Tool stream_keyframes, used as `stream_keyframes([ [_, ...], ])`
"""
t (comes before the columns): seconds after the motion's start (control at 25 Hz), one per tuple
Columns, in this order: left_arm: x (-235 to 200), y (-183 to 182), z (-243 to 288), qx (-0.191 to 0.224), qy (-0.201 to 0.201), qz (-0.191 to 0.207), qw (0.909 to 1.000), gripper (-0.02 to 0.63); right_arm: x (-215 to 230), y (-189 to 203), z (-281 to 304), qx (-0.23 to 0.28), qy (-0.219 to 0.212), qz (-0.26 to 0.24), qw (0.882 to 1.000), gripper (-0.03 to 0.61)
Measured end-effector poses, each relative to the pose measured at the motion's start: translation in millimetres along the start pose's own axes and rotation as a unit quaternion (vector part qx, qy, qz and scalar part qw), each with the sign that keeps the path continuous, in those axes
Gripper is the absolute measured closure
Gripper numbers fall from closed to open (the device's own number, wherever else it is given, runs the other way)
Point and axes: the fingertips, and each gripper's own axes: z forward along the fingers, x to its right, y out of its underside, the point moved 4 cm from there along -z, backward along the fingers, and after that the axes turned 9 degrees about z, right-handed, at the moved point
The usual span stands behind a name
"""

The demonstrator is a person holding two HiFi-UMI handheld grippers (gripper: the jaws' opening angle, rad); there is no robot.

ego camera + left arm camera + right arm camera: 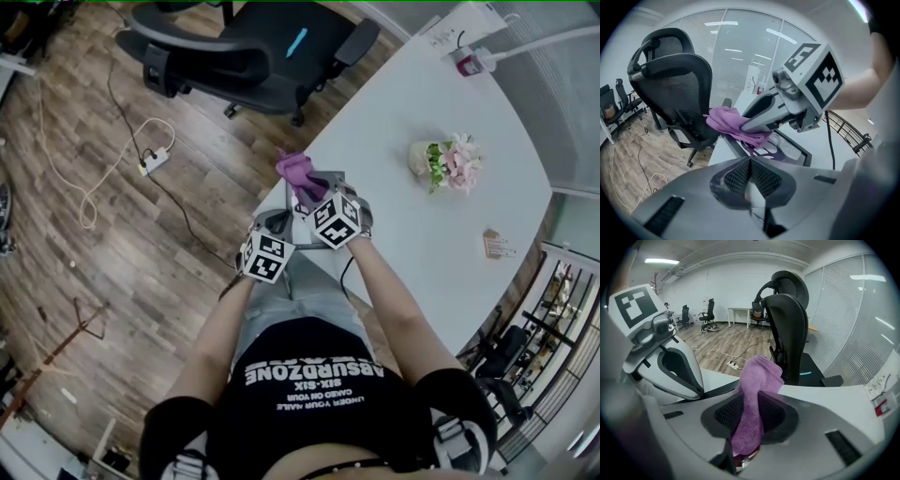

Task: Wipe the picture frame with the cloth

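Two grippers meet at the bench (pixel 450 244) edge: my right gripper (pixel 750 404) jaws clamp the purple cloth (pixel 757 380) against the picture frame (pixel 801 149) lying there, my left gripper (pixel 751 164) jaws closed together nearby, so I judge wiping barely begun.

We record: wood-plank floor (pixel 112 281) carrying a white power strip (pixel 153 161) and cable; black mesh office chair (pixel 253 47); white table (pixel 450 216); blind-covered glass wall (pixel 862 310); ceiling strip light (pixel 662 261); distant desk (pixel 738 311).
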Motion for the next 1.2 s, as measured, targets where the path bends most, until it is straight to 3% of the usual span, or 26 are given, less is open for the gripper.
stream_keyframes([
  [0.28,-1,3,-1,0.001,0.015,-0.009,0.9999,0.598,-7,3,0,0.012,-0.028,0.049,0.998,0.472],
  [1.04,-1,4,-1,0.005,0.017,-0.039,0.9991,0.598,-52,38,-25,0.001,-0.048,0.078,0.996,0.472],
  [1.2,-1,3,0,0.004,0.016,-0.032,0.9993,0.598,-63,48,-31,-0.004,-0.052,0.117,0.992,0.472],
])
